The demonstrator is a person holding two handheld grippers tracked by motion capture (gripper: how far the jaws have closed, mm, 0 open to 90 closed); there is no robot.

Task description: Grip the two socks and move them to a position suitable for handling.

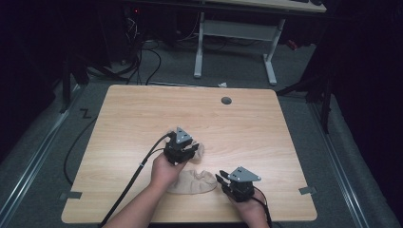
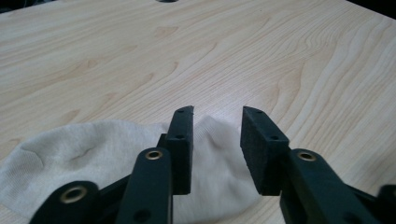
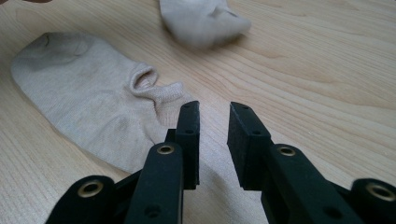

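The left tool stood open over one beige cotton sock on the pale wooden surface, gripping nothing. The right tool, also open and empty, faced the flat second sock. Pairing seemed underway; next, probably a grasp on that sock's cuff.

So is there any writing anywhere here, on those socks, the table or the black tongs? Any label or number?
None can be read.
Socks: plain beige cloth, no label or print.
Table: bare wood grain, no marking.
Left tongs and right tongs: plain black, with brass rivets, no lettering.
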